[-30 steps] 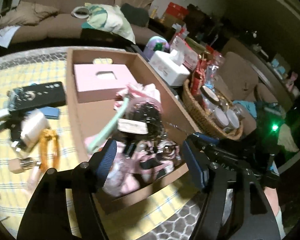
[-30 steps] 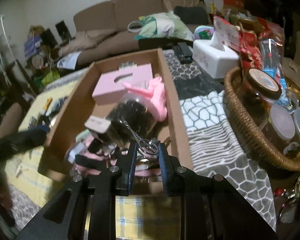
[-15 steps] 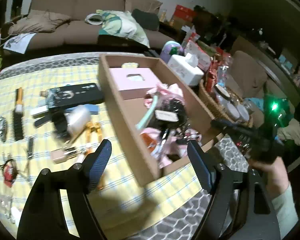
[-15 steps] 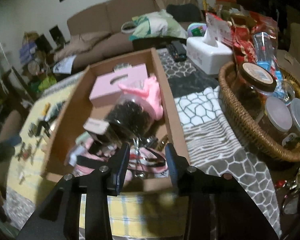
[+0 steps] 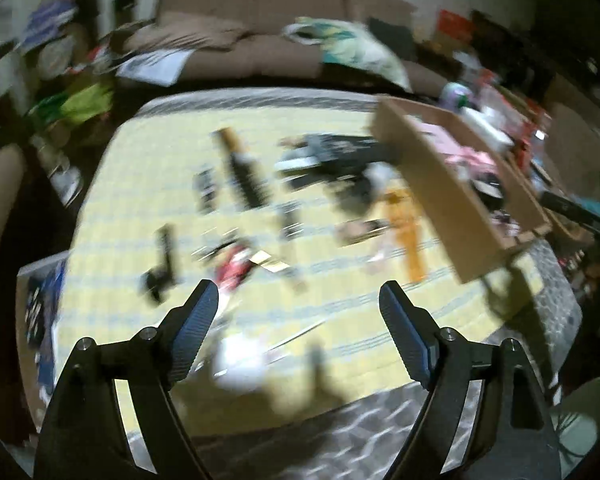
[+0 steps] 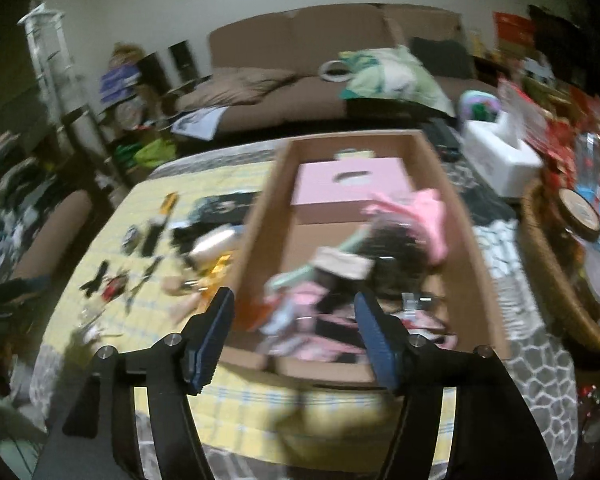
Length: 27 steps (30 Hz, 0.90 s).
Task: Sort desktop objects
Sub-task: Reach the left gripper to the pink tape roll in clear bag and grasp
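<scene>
The loose small things (image 5: 260, 216) are lying scattered on the yellow checked cloth (image 5: 140, 208), from about nine to one o'clock of the left tongs (image 5: 298, 312); blur is hiding most of their shapes. An orange clip (image 5: 406, 228) is sitting at one o'clock, just beside the cardboard box (image 5: 436, 188), and a long black comb-like piece (image 5: 244, 176) is lying at twelve. Both are looking light, stiff and thin, likely to skid on cloth, so gripping across the narrow middle seems the safest hold. A red and black bit (image 5: 236, 268) at eleven is nearest, but I cannot tell what it is.

The left tongs are opening, with nothing between the jaws. The right tongs (image 6: 294, 332) are opening too, released and empty, hanging over the near end of the box, where pink soft items (image 6: 416, 216) and a dark jar (image 6: 392, 248) are already piling up. A wicker basket (image 6: 548, 264) is standing at three o'clock.
</scene>
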Motion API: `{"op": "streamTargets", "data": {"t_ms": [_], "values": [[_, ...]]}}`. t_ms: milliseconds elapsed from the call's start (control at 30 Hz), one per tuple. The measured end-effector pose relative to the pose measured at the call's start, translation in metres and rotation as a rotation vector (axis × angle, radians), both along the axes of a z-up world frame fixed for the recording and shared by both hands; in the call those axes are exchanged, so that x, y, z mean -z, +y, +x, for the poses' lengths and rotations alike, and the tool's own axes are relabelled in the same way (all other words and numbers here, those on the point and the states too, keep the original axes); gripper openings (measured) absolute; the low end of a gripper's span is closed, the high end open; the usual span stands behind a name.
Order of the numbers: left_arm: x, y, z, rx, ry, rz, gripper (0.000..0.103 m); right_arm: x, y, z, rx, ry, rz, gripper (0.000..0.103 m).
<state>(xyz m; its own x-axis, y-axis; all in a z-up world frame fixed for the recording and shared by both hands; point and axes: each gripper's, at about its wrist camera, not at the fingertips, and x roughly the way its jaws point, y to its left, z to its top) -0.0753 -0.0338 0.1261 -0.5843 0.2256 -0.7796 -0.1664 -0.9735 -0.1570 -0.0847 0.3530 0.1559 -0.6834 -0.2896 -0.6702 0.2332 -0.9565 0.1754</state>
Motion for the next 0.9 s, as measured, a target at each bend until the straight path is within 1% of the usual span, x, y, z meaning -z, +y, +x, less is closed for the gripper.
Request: {"op": "streamTargets", "data": {"t_ms": [100, 200, 367, 500, 533, 633, 733, 767, 833, 900], "values": [[0.016, -0.037, 0.007, -0.074, -0.019, 0.020, 0.081, 0.001, -0.033, 0.001, -0.054, 0.000, 0.001, 0.067], [0.029, -0.055, 0.012, -0.091, -0.041, 0.028, 0.081, 0.006, -0.069, 0.002, -0.114, -0.013, 0.038, 0.067], [0.044, -0.059, 0.018, -0.044, -0.065, 0.010, 0.081, 0.017, -0.110, 0.003, -0.179, -0.039, 0.037, 0.067], [0.049, -0.069, 0.012, -0.076, -0.086, 0.051, 0.081, 0.026, -0.141, 0.000, -0.223, -0.072, -0.004, 0.068], [0.050, -0.070, 0.011, -0.081, -0.087, 0.046, 0.081, 0.027, -0.148, -0.001, -0.233, -0.077, -0.017, 0.068], [0.057, -0.068, 0.008, -0.071, -0.097, 0.001, 0.080, 0.033, -0.166, -0.006, -0.251, -0.107, -0.058, 0.068], [0.068, -0.061, 0.004, -0.030, -0.114, -0.042, 0.077, 0.039, -0.182, -0.011, -0.263, -0.136, -0.092, 0.068], [0.072, -0.059, 0.003, -0.016, -0.122, -0.058, 0.076, 0.041, -0.186, -0.013, -0.265, -0.143, -0.093, 0.068], [0.079, -0.052, 0.001, 0.016, -0.134, -0.099, 0.069, 0.044, -0.194, -0.014, -0.272, -0.153, -0.091, 0.068], [0.085, -0.046, 0.000, 0.046, -0.135, -0.129, 0.069, 0.046, -0.200, -0.016, -0.283, -0.159, -0.087, 0.068]]}}
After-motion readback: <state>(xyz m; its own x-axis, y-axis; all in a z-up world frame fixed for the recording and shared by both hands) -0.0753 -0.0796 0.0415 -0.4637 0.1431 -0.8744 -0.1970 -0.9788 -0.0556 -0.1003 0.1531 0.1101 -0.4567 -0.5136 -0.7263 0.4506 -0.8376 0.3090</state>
